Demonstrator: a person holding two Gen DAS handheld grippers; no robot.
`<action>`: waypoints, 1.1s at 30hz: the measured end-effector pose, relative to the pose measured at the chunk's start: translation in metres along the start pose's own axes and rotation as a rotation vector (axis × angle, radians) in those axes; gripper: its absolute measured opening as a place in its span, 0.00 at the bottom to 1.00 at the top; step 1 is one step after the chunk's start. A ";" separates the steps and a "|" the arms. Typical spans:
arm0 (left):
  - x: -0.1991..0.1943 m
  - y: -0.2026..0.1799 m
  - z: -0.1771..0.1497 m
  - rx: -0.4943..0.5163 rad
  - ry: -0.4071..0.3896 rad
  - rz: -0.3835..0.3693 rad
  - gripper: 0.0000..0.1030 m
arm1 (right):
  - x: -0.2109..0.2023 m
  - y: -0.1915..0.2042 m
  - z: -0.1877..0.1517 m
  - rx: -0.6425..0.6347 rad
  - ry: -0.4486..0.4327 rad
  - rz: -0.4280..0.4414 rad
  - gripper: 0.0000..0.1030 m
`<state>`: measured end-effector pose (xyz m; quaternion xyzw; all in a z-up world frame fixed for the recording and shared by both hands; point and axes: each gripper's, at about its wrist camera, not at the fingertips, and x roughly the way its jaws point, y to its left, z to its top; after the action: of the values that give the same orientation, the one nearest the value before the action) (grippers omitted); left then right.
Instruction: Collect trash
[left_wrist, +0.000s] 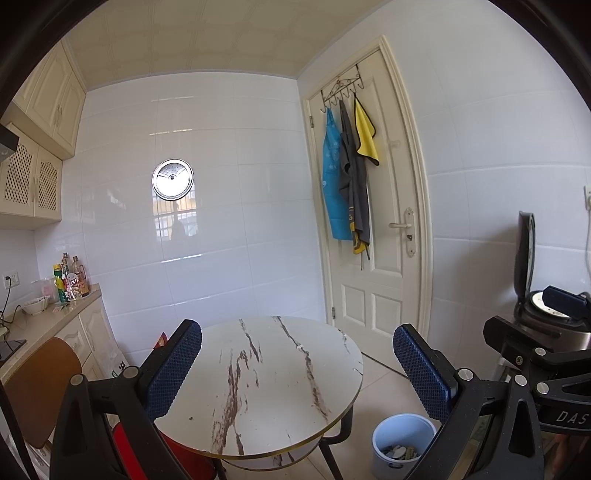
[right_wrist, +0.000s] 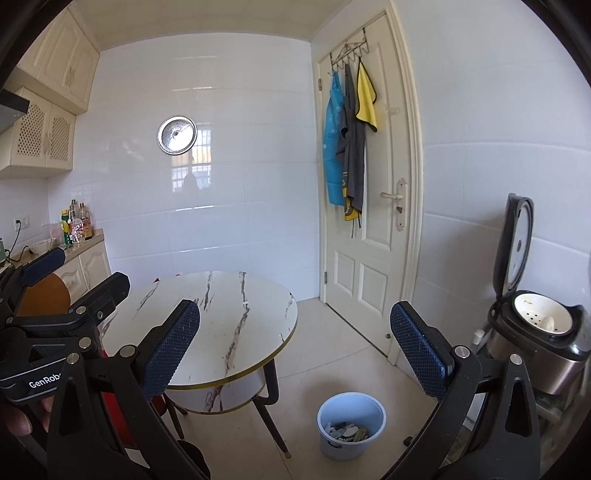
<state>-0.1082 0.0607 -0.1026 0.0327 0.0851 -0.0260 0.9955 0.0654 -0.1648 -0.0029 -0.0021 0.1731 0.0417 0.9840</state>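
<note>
Trash: small pale and dark scraps (right_wrist: 349, 431) lie at the bottom of the bin, lower centre-right of the right wrist view; in the left wrist view they show at lower right (left_wrist: 400, 451).
Door: white panelled door (right_wrist: 369, 229) fills the right of centre, shut, with a hook rack over its top edge.
Table: round marble-look top (right_wrist: 221, 325) with dark veins and a gold edge, centre of the frame, a lower shelf beneath it; the top looks bare apart from a tiny white speck and a dark fleck in the left wrist view (left_wrist: 266, 376).
Left gripper: its two blue-padded fingers stand wide apart (left_wrist: 297, 369), nothing between them, framing the table in the lower half of the left wrist view; it also shows at the left edge of the right wrist view.
Right gripper: fingers likewise spread wide and empty (right_wrist: 295, 343), low in its own view.
Rice cooker: at right edge, lid (right_wrist: 515, 243) tipped up, white inner tray (right_wrist: 543, 317) exposed.
Bin: light blue bucket (right_wrist: 351, 406) on the floor tiles, just beside the table's right leg, between table and cooker.
Hanging cloths: blue apron (right_wrist: 332, 147), grey one (right_wrist: 352, 155) and yellow cloth (right_wrist: 365, 99) on the door rack, upper right of centre.
Bottles: cluster (right_wrist: 75, 223) on the counter at left.
</note>
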 end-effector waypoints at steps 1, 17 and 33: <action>0.000 0.000 0.000 0.000 -0.002 -0.001 0.99 | 0.000 0.000 0.000 0.000 -0.001 0.001 1.00; 0.006 -0.003 -0.003 -0.004 0.000 0.001 0.99 | -0.001 0.000 -0.001 0.001 0.001 -0.001 1.00; 0.007 -0.005 -0.005 -0.002 -0.002 0.004 0.99 | -0.001 0.000 -0.001 0.001 0.000 -0.001 1.00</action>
<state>-0.1023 0.0558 -0.1092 0.0316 0.0839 -0.0237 0.9957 0.0637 -0.1648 -0.0031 -0.0018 0.1732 0.0409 0.9840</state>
